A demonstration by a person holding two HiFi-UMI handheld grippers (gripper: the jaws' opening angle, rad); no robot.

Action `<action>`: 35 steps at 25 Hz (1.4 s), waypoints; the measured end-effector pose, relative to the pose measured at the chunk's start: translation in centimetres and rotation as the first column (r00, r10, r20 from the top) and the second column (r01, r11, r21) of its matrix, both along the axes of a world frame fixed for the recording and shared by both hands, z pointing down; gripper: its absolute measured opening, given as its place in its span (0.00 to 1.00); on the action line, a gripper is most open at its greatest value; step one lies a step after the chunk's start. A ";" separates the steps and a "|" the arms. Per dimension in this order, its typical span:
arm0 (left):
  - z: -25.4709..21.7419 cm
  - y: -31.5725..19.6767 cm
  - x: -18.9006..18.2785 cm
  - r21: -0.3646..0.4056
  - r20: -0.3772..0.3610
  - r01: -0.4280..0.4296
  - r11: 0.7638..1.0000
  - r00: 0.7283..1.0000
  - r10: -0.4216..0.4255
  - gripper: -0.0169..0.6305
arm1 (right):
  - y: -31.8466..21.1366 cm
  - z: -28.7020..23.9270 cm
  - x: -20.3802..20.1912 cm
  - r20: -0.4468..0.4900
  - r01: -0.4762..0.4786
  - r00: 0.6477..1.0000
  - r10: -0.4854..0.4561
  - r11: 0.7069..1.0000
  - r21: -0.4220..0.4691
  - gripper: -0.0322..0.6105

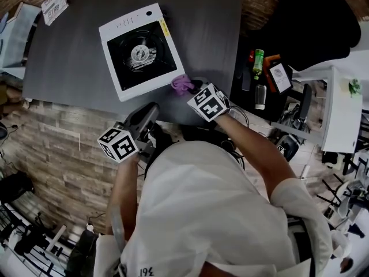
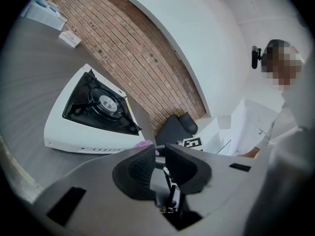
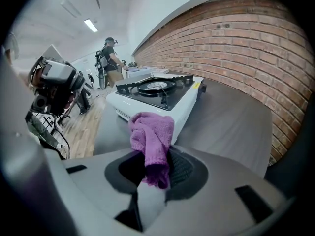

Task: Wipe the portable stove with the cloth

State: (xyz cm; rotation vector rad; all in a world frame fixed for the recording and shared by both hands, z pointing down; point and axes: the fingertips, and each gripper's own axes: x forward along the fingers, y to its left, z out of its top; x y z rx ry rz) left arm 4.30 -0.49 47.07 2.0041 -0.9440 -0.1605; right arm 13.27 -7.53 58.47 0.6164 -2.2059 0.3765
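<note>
The portable stove (image 1: 138, 53), white with a black burner top, lies on the dark grey table (image 1: 63, 56). My right gripper (image 1: 192, 88) is shut on the purple cloth (image 1: 183, 84), just off the stove's near right corner. In the right gripper view the cloth (image 3: 152, 134) bunches up out of my right gripper (image 3: 156, 156), with the stove (image 3: 155, 95) a short way ahead. My left gripper (image 1: 149, 115) hovers at the table's near edge, below the stove. Its jaws (image 2: 160, 150) stand almost together with nothing between them, and the stove (image 2: 93, 117) lies ahead to the left.
Papers (image 1: 55, 4) lie at the table's far left corner. A black chair (image 1: 311, 22), bottles (image 1: 258, 62) and a white desk (image 1: 340, 108) stand to the right of the table. A brick wall (image 3: 256, 48) runs along the table's side. A person (image 3: 110, 58) stands far off.
</note>
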 end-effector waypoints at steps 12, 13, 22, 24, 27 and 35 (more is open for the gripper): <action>-0.3 -0.7 1.2 -0.004 0.027 0.067 0.998 0.997 -0.067 0.13 | -2.1 -0.3 4.8 -0.019 -0.021 1.000 0.022 0.999 0.032 0.21; -0.3 -0.7 1.1 -0.003 0.026 0.071 0.998 0.997 -0.070 0.13 | -2.6 -0.4 5.5 -0.026 -0.038 0.999 0.039 0.998 0.039 0.21; 0.5 -1.2 -2.4 0.013 -0.021 0.033 0.999 0.999 -0.033 0.13 | -7.0 -2.5 8.3 -0.101 -0.202 0.972 0.213 0.973 0.113 0.21; 0.4 -1.6 -3.8 0.023 -0.037 0.004 1.000 0.999 -0.003 0.13 | -7.7 -3.6 7.8 -0.120 -0.224 0.963 0.241 0.964 0.144 0.21; 0.0 -1.9 -6.5 0.041 -0.055 -0.045 0.998 0.997 0.047 0.13 | -8.3 -5.4 6.3 -0.144 -0.256 0.948 0.285 0.947 0.192 0.21; -0.4 -3.4 -15.4 0.084 -0.087 -0.111 0.990 0.989 0.118 0.13 | -10.9 -11.0 -3.1 -0.178 -0.231 0.938 0.298 0.918 0.323 0.21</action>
